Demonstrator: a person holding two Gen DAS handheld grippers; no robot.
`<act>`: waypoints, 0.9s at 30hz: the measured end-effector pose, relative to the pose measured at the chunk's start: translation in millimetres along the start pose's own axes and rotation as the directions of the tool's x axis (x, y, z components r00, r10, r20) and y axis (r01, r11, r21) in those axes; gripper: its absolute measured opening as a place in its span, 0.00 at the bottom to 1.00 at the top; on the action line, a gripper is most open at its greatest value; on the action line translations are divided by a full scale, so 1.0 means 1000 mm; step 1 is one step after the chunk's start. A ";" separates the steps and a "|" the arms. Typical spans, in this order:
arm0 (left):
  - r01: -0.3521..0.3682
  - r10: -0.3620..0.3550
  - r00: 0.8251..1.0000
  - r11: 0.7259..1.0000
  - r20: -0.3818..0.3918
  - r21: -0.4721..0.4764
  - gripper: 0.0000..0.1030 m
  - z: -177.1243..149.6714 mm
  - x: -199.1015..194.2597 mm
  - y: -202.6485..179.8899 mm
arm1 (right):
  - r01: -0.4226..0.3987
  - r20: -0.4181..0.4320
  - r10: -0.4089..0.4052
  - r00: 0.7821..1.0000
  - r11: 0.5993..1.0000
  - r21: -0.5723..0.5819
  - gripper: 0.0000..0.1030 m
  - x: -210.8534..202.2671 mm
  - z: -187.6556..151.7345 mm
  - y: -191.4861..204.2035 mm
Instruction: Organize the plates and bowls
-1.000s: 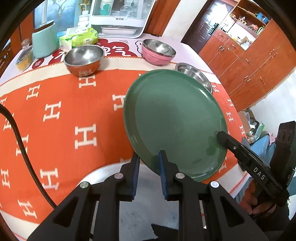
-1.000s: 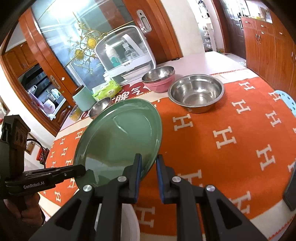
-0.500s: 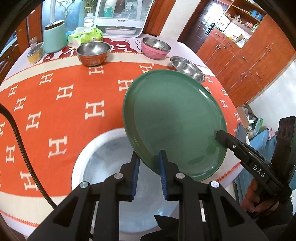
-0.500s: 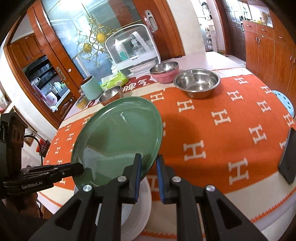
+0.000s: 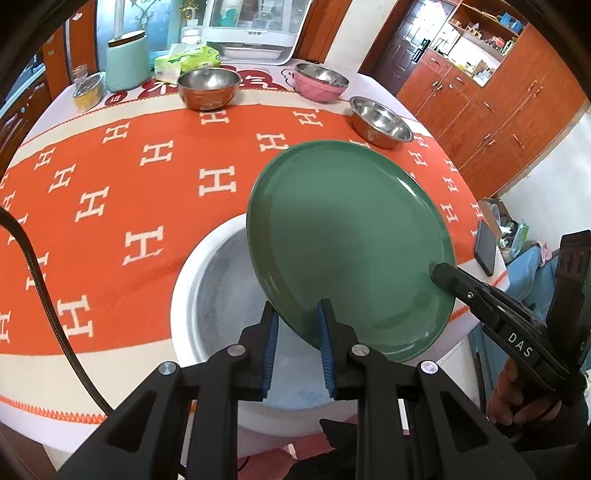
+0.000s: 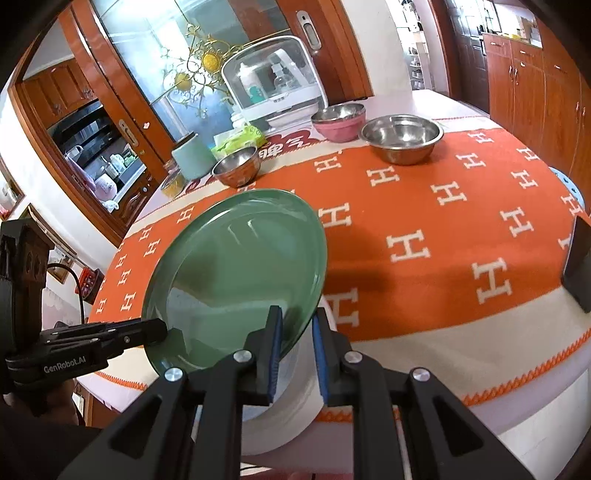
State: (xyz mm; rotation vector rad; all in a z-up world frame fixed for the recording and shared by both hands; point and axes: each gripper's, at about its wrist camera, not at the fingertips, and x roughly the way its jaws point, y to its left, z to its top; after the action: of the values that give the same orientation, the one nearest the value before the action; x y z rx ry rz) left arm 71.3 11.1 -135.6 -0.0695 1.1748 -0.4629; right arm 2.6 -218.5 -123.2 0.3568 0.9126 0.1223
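Note:
A green plate (image 5: 351, 251) hangs tilted in the air above a white plate (image 5: 218, 280) near the table's front edge. My left gripper (image 5: 295, 321) is shut on the green plate's near rim. My right gripper (image 6: 297, 328) is shut on the opposite rim of the green plate (image 6: 240, 273); it shows in the left wrist view (image 5: 443, 271) at the plate's right edge. The white plate (image 6: 291, 398) lies below it. A copper-sided steel bowl (image 5: 208, 88), a pink bowl (image 5: 321, 86) and a plain steel bowl (image 5: 380, 122) stand at the back.
An orange H-patterned cloth (image 5: 129, 184) covers the round table. A mint canister (image 5: 127, 61), a tissue pack (image 5: 186, 61), a jar (image 5: 88, 90) and a dish cabinet (image 5: 255, 27) stand at the back. A dark phone (image 5: 485, 247) lies at the right edge.
Both grippers have drawn the green plate back toward the table's front edge and higher. More of the white plate beneath has come into view.

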 end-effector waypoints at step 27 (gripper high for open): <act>-0.044 0.041 0.993 0.999 -0.114 -0.025 0.20 -0.038 0.011 0.036 | 0.036 -0.124 -0.037 0.992 0.999 -0.007 0.18 0.017 -0.042 0.034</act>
State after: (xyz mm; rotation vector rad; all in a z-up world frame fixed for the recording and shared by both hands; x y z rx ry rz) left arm 51.9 46.3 -170.8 -0.0419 1.2923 -0.4179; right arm -19.1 -172.0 -147.3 0.3303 1.0410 0.1141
